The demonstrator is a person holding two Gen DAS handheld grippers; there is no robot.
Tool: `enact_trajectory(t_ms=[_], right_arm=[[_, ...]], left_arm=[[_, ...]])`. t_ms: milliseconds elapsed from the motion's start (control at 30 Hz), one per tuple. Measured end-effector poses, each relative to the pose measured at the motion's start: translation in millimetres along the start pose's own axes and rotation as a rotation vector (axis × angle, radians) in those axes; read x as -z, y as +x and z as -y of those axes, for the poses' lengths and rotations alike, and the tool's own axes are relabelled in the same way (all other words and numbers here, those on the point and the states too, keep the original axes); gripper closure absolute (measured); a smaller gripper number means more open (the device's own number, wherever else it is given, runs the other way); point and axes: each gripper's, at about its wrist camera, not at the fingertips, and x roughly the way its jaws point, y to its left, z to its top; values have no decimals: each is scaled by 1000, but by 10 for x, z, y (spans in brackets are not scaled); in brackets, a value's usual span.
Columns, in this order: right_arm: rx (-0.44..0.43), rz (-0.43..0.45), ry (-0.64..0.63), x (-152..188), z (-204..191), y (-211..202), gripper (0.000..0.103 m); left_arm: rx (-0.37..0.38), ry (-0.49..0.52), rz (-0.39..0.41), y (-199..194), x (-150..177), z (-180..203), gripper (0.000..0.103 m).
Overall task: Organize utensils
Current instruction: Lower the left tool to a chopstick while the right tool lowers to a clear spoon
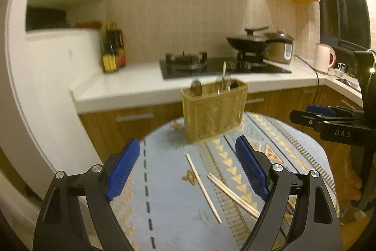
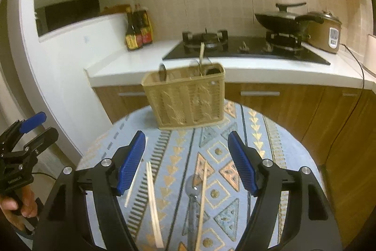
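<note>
Both grippers, left (image 1: pixel 185 171) and right (image 2: pixel 185 162), gape empty over loose chopsticks (image 2: pixel 152 199); pickup's next, so pinch one, then drop it in the basket (image 2: pixel 185 98).

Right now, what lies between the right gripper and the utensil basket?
Right wrist view: only bare patterned tablecloth separates the right gripper from the utensil basket; the chopsticks lie nearer the camera.

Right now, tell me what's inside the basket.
The basket holds a spoon at its left end and utensil handles sticking up mid-right. Its woven walls hide their lower ends and anything lying lower.
</note>
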Motion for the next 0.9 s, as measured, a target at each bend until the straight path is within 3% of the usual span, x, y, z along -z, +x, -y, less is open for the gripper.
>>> enact_trajectory(t_ms=[167, 233, 367, 633, 700, 767, 900], right_arm=[[2, -166, -6, 94, 75, 345, 34], [-9, -251, -4, 155, 101, 516, 34], [-36, -381, -12, 267, 99, 768, 35], [-55, -604, -14, 438, 87, 1216, 56], [-52, -650, -4, 475, 110, 1314, 67], [-36, -693, -6, 519, 132, 1409, 67], [-22, -741, -36, 589, 100, 1486, 71]], left_arm=[[75, -85, -213, 557, 152, -132, 23], [147, -153, -303, 847, 204, -220, 24], [242, -278, -432, 1345, 277, -388, 35], [225, -293, -606, 2078, 405, -351, 57], [209, -277, -633, 2204, 419, -311, 69], [208, -267, -660, 2284, 445, -268, 75], [204, -256, -683, 2377, 455, -205, 75]])
